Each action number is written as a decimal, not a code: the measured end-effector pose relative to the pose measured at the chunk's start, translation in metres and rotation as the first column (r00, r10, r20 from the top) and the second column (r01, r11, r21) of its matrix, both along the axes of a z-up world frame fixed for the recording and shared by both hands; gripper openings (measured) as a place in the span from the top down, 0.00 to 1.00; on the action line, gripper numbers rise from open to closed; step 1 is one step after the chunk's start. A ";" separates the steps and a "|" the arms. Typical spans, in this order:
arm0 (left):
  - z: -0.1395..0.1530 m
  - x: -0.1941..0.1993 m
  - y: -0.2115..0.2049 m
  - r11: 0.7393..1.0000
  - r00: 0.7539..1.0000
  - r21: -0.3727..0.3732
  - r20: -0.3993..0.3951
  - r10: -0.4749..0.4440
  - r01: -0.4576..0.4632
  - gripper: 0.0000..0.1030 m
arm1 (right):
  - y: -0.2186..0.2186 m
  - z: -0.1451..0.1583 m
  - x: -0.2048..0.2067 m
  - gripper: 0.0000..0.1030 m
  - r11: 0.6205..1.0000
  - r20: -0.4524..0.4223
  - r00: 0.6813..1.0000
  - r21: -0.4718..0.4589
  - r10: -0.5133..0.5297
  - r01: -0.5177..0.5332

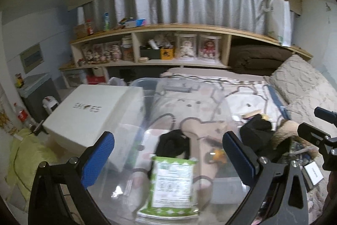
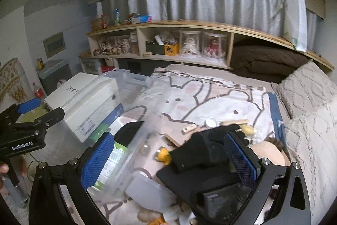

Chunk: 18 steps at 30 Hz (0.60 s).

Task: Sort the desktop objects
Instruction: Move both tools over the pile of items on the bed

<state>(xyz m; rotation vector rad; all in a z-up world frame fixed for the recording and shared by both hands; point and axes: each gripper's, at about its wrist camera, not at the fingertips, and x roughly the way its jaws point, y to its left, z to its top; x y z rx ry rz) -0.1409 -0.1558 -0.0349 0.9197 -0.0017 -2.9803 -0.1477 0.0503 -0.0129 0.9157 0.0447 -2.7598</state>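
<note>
A clear plastic bin [image 1: 134,119] stands on the bed, and my left gripper [image 1: 168,136] hangs open over it. Inside the bin lie a green-and-white wipes packet [image 1: 173,182] and a black cloth [image 1: 171,143]; neither is held. My right gripper [image 2: 168,136] is open above a pile just right of the bin [image 2: 137,136]: a black glove [image 2: 202,147], a small yellow toy [image 2: 163,154] and a flat black box [image 2: 217,195]. Each gripper shows in the other's view, the right gripper [image 1: 311,119] at the far right and the left gripper [image 2: 51,107] at the far left.
A white shoe box [image 1: 90,111] sits left of the bin. Small wooden pieces [image 2: 233,122] and a round lid [image 2: 210,122] lie on the cartoon bedsheet [image 2: 210,94]. A textured pillow [image 2: 305,94] is at the right, shelves with dolls [image 2: 189,45] behind.
</note>
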 end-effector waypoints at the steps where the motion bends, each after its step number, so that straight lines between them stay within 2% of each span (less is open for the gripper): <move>1: 0.001 0.000 0.006 1.000 1.000 0.011 0.000 -0.012 0.012 0.00 | 0.008 0.001 0.003 0.00 1.000 -0.006 1.000 -0.002 -0.014 0.014; 8: 0.002 -0.001 0.039 0.997 0.997 0.007 -0.007 -0.071 0.071 0.00 | 0.059 0.004 0.025 0.00 0.992 -0.056 0.991 0.019 -0.121 0.122; 18: 0.006 0.005 0.081 0.990 0.990 0.022 -0.038 -0.137 0.138 0.00 | 0.112 -0.001 0.041 0.00 0.977 -0.088 0.973 0.005 -0.211 0.212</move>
